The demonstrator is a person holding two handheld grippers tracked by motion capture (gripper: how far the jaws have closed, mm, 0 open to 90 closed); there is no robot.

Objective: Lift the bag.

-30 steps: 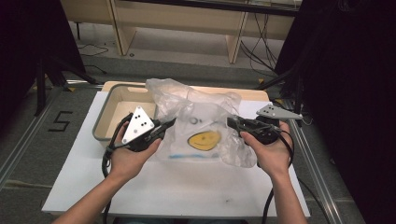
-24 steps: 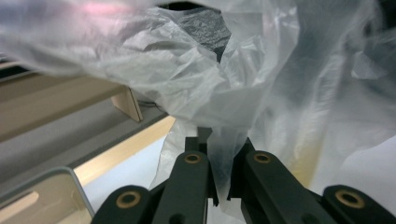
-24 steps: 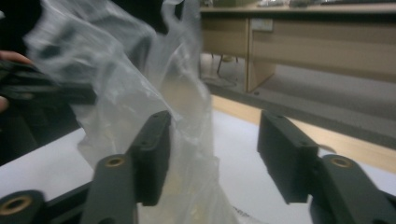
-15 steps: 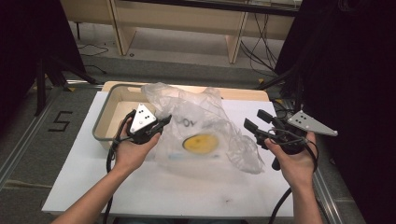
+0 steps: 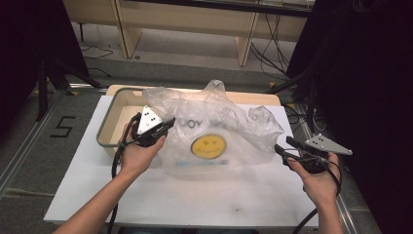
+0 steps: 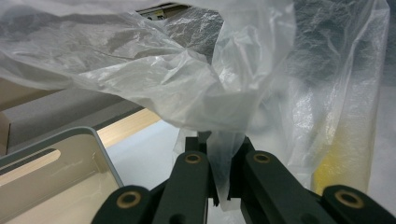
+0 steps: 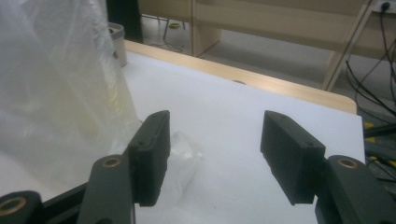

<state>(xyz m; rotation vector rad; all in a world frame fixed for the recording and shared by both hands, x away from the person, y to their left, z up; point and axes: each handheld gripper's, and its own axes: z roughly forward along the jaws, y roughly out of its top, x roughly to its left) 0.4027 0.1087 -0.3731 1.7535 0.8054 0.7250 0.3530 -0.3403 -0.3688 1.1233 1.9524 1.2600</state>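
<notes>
The left tool (image 5: 163, 127) is sitting at about 9 o'clock of the plastic bag (image 5: 214, 131), with the left hand (image 5: 138, 155) wrapped around its body and the forearm coming up from the bottom edge. In the left gripper view its jaws are pressing together on a fold of the plastic bag (image 6: 219, 172). The right tool (image 5: 287, 146) is resting at about 3 o'clock of the bag, just beside its crumpled edge, with the right hand (image 5: 319, 183) under it. In the right gripper view the jaws of the right tool (image 7: 212, 154) are standing wide apart with nothing between them.

The bag, clear with a yellow smiling face, is lying in the middle of the white desk (image 5: 195, 200). A beige tray (image 5: 109, 134) is standing at the bag's 10 o'clock, partly under the plastic. Behind the desk a wooden shelf (image 5: 195, 19) is standing on the grey floor (image 5: 29, 141), and black cables (image 5: 272, 53) are lying at 1 o'clock.
</notes>
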